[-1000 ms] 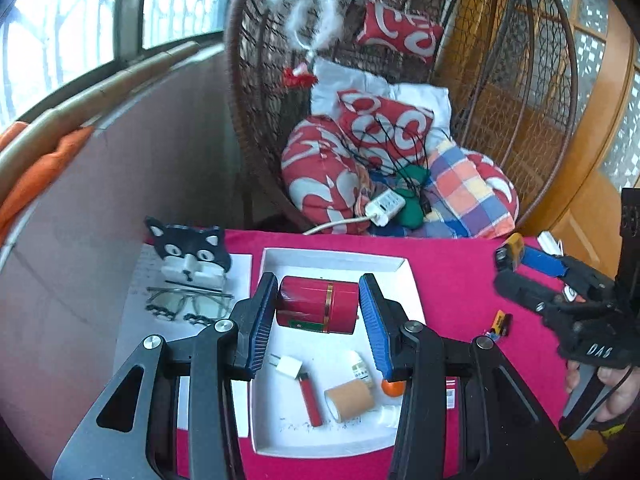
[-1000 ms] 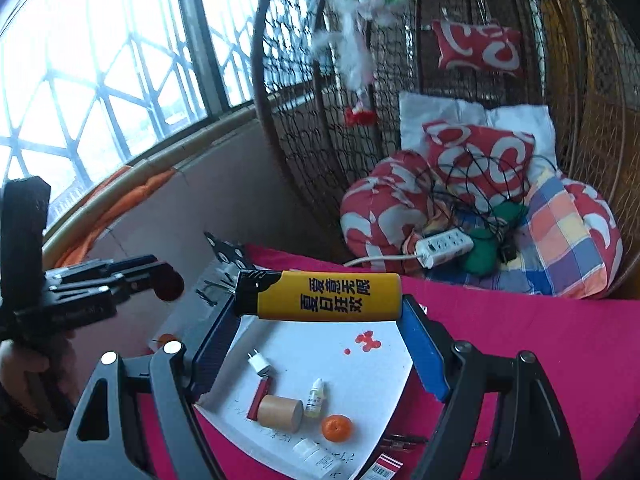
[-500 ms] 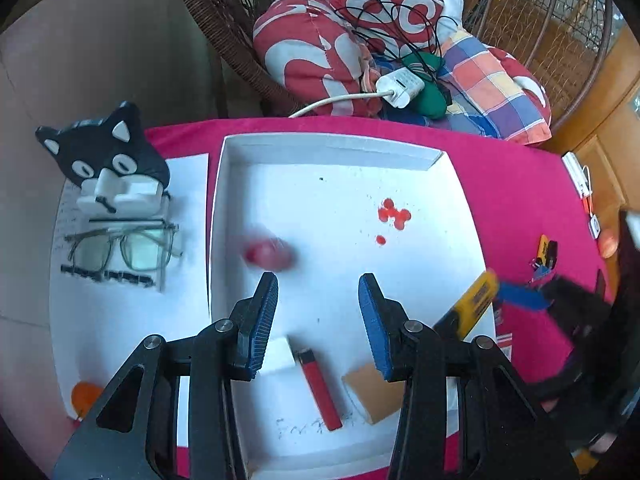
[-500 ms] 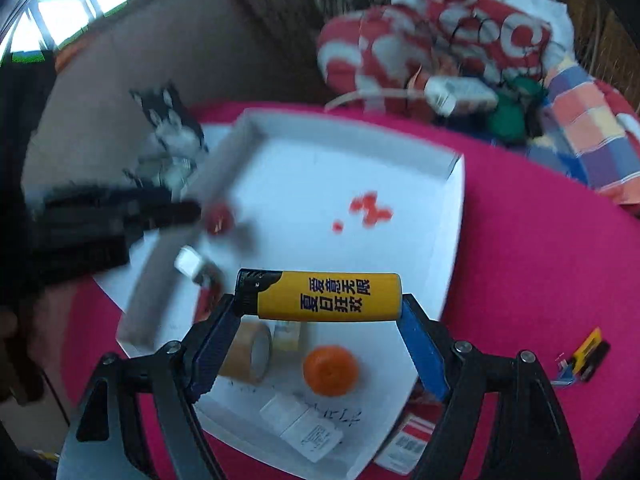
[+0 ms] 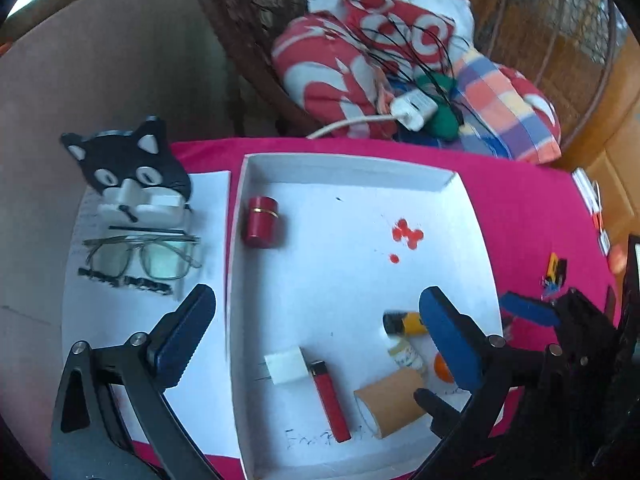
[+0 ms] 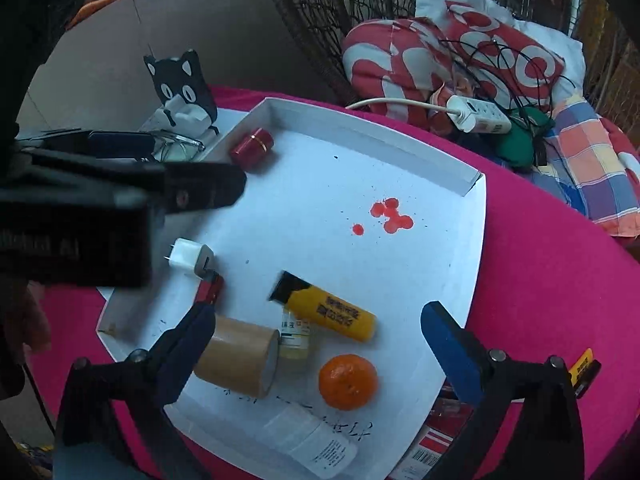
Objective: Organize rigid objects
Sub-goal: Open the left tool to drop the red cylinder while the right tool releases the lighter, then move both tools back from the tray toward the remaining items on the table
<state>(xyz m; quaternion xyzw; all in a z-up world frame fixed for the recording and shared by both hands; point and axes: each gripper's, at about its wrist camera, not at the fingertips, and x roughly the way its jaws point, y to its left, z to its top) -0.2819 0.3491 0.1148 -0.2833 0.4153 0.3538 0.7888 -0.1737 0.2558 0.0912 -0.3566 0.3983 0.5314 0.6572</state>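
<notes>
A white tray (image 5: 348, 164) (image 6: 380, 128) lies on the pink tablecloth. A red tin (image 5: 260, 222) (image 6: 252, 146) rests on its side at the tray's far left. My left gripper (image 5: 320, 332) hovers over the near part of the tray, its jaws opening with nothing between them. My right gripper (image 6: 320, 344) is also opening. The yellow lighter (image 6: 332, 312) (image 5: 408, 322) lies loose on the tray just beyond its fingers. Around it lie a tape roll (image 6: 240, 356), a small bottle (image 6: 294, 340), an orange (image 6: 348, 382), a red lighter (image 5: 330, 396) and a white charger (image 5: 284, 366).
A cat-shaped stand (image 5: 132, 172) and glasses (image 5: 144, 258) sit on white paper left of the tray. A white bottle (image 6: 312, 440) lies at the tray's near edge. A small yellow-black item (image 6: 584, 372) lies on the cloth to the right. A wicker chair with cushions and a power strip (image 6: 478, 114) stands behind.
Both grippers have come down over the tray and spread their jaws wide. The left let go of the red tin, the right of the yellow lighter. Both things now lie in the tray.
</notes>
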